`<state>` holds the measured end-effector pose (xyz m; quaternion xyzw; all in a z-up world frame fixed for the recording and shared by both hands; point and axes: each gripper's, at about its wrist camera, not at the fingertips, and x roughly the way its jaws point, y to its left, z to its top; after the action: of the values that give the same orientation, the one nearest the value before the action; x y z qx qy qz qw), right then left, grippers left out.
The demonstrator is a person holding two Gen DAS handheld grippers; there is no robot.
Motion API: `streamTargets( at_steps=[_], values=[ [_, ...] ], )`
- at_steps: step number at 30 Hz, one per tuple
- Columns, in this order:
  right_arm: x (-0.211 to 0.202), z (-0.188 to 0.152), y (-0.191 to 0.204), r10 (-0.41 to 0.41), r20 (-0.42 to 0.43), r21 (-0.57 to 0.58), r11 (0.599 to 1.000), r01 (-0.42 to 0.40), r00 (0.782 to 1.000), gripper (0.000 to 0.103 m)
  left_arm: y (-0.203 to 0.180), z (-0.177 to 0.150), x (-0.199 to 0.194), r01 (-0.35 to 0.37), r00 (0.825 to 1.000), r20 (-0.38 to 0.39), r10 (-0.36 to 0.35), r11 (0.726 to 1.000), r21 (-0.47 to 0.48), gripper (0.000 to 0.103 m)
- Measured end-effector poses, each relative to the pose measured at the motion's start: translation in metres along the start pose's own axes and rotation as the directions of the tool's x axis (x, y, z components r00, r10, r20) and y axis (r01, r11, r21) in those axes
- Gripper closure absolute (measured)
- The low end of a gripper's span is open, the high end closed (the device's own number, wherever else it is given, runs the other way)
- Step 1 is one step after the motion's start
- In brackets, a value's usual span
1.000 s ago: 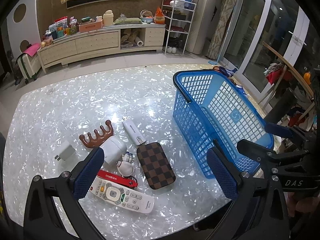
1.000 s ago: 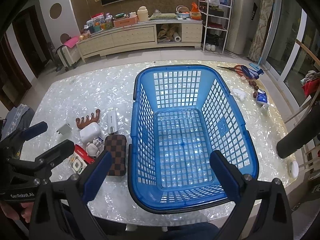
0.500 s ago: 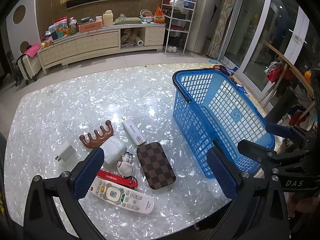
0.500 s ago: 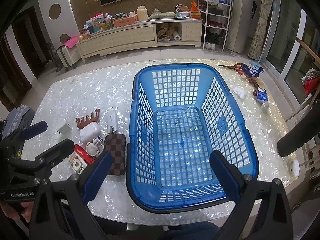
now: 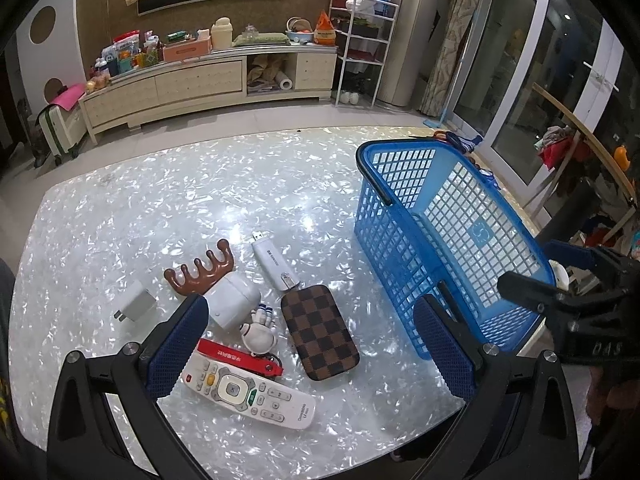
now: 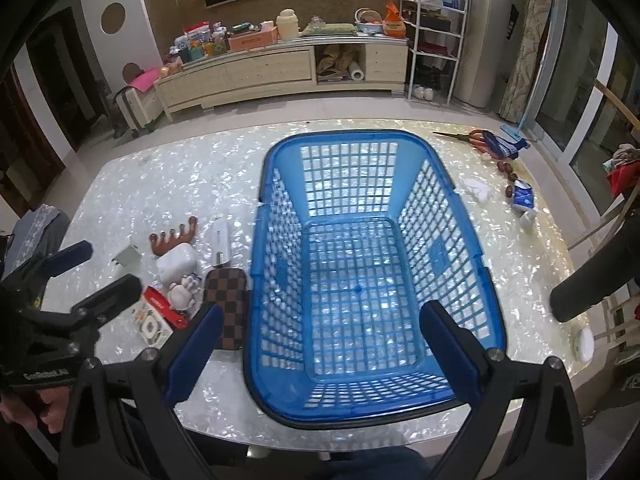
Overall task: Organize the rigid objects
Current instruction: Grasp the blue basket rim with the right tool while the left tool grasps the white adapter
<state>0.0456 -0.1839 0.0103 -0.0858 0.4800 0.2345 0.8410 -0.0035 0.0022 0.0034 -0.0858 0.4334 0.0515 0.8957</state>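
An empty blue basket (image 6: pixel 276 216) stands on the shiny table; it also shows in the left wrist view (image 5: pixel 400 216). Left of it lie a white remote (image 5: pixel 248 390), a checkered brown case (image 5: pixel 319 331), a white USB stick (image 5: pixel 275 260), a brown antler clip (image 5: pixel 200 272), a white box (image 5: pixel 234 298), a white figure keychain with red strap (image 5: pixel 260 336) and a white plug (image 5: pixel 134 302). My left gripper (image 5: pixel 310 352) is open above the remote and case. My right gripper (image 6: pixel 322 344) is open over the basket's near end.
Scissors (image 6: pixel 476 136), a blue-white packet (image 6: pixel 523 196), white tissue (image 6: pixel 476 189) and small dark nuts (image 6: pixel 505 169) lie at the table's far right. A long cabinet (image 6: pixel 280 68) and a white shelf rack (image 6: pixel 434 40) stand beyond the table.
Both views have shifted only slightly. No object has moved, and both grippers stay open.
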Motion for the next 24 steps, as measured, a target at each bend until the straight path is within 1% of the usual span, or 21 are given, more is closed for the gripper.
streamTargets(
  at_steps=[3,6,9,12,14,19,23,24],
  values=[
    [0.004,0.002,-0.003,0.047,-0.027,-0.025,0.999,-0.048,0.999,0.004,0.003,-0.001,0.001,0.005,1.0,0.0,-0.005,1.0,-0.006,0.0],
    [0.006,0.005,-0.01,0.011,-0.033,-0.042,0.999,-0.013,0.999,0.004,0.005,-0.003,0.005,0.005,1.0,-0.009,-0.005,1.0,-0.01,0.0],
    [0.014,0.008,-0.021,0.004,-0.073,-0.028,1.0,-0.006,0.997,0.004,0.006,-0.005,0.009,0.008,1.0,-0.017,-0.008,1.0,-0.004,0.0],
    [0.024,0.011,-0.036,-0.066,-0.136,-0.038,0.997,0.061,0.989,0.004,0.009,-0.007,0.011,0.016,1.0,-0.022,-0.016,1.0,-0.01,0.0],
    [0.027,0.013,-0.047,-0.116,-0.155,-0.055,0.993,0.108,0.981,0.004,0.012,-0.009,0.014,0.012,1.0,-0.024,-0.013,1.0,-0.016,0.0],
    [0.034,0.019,-0.078,-0.137,-0.213,-0.026,0.991,0.135,0.967,0.004,0.022,-0.013,0.026,-0.002,0.999,-0.053,0.0,0.999,-0.041,0.0],
    [0.045,0.022,-0.092,-0.183,-0.249,-0.055,0.983,0.175,0.951,0.004,0.028,-0.019,0.034,-0.009,0.997,-0.073,0.006,0.999,-0.041,0.0],
    [0.048,0.022,-0.095,-0.181,-0.255,-0.058,0.983,0.172,0.95,0.004,0.029,-0.02,0.036,-0.01,0.997,-0.078,0.007,0.999,-0.041,0.0]
  ],
)
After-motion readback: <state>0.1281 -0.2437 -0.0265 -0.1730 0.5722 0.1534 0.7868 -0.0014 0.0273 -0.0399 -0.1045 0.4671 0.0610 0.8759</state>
